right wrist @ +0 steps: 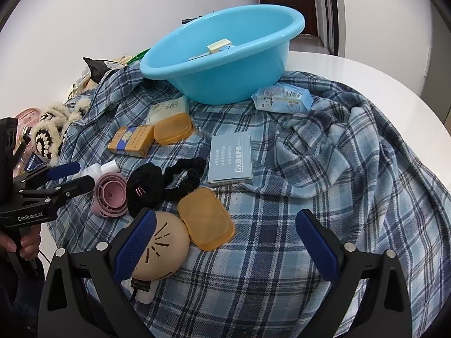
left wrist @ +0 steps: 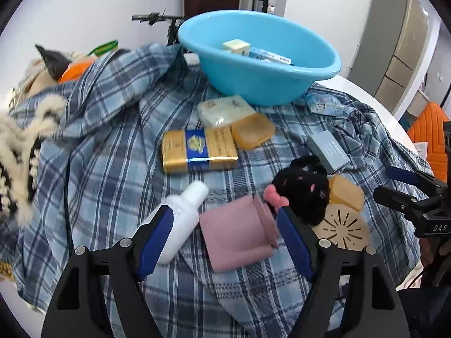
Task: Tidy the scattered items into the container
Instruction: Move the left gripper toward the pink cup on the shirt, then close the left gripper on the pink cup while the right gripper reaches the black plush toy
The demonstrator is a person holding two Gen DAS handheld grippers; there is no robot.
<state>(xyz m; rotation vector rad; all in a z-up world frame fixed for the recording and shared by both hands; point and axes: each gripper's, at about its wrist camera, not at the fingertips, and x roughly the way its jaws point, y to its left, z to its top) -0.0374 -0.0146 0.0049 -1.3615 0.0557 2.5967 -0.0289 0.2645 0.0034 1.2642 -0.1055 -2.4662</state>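
A blue basin (left wrist: 259, 64) (right wrist: 222, 64) stands at the back of the plaid cloth and holds a few small boxes. My left gripper (left wrist: 225, 239) is open, its fingers on either side of a pink folded cup (left wrist: 239, 233) (right wrist: 110, 194), with a white bottle (left wrist: 180, 219) at its left finger. My right gripper (right wrist: 225, 248) is open above an orange soap case (right wrist: 205, 219), with a beige round device (right wrist: 163, 250) at its left finger. A black hair tie (right wrist: 157, 183), a grey box (right wrist: 231, 157), and a gold box (left wrist: 197, 146) lie scattered.
A second orange case (left wrist: 252, 129), a white pack (left wrist: 225, 109) and a blue tissue pack (right wrist: 282, 98) lie near the basin. Furry items (left wrist: 17, 152) and clutter sit at the left. The white table edge (right wrist: 394, 90) curves at the right.
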